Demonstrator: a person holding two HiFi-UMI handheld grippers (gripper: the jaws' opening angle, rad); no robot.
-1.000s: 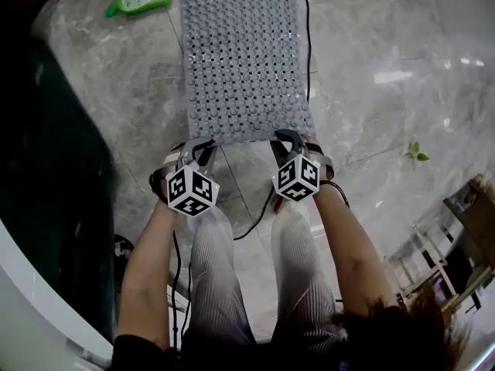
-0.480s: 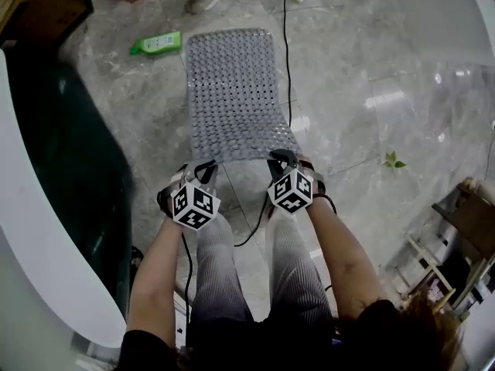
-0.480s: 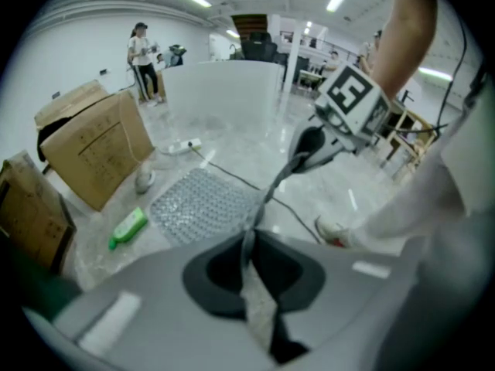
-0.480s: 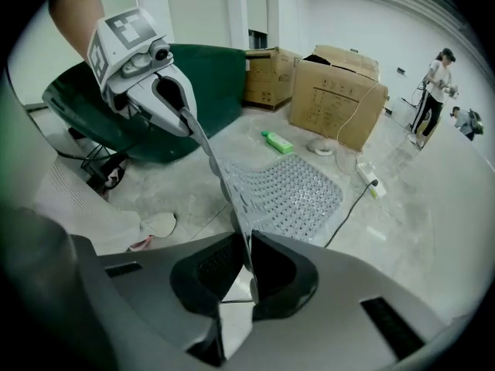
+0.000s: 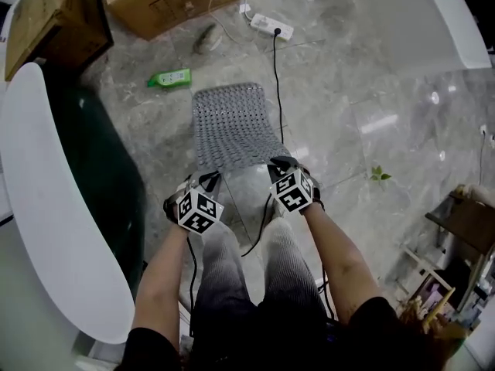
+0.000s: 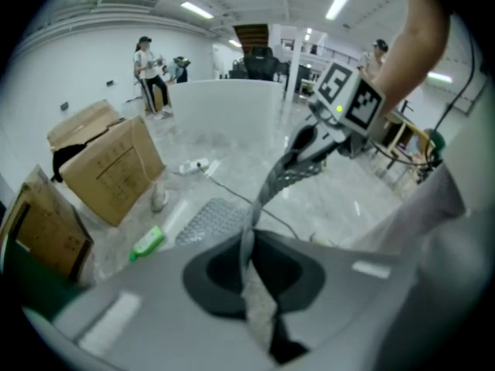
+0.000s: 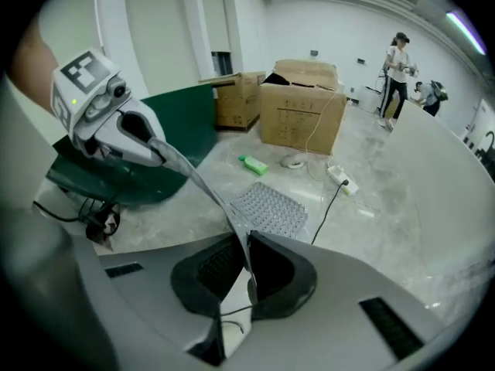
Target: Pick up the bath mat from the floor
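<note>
Head view showed the mat (image 5: 232, 126) slanting down from the person's hands, its near short edge raised and its far end resting on the floor (image 5: 363, 91), near a green bottle (image 5: 170, 77) and beside a cable (image 5: 276, 83). Left tongs (image 5: 207, 178) were clamped on the near left corner. Right tongs (image 5: 276, 163) had just been closing and pinched the near right corner, with the thin edge of the mat between the pads in the right gripper view. The strip between the two corners dipped slightly, so the mat looked soft and floppy, likely rubbery and fairly light. Its holes and bumps suggested an underside that might cling to the smooth floor. Two corner grips on one short edge seemed the sound hold, since a single pinch would probably let it fold, swing or slip out.
</note>
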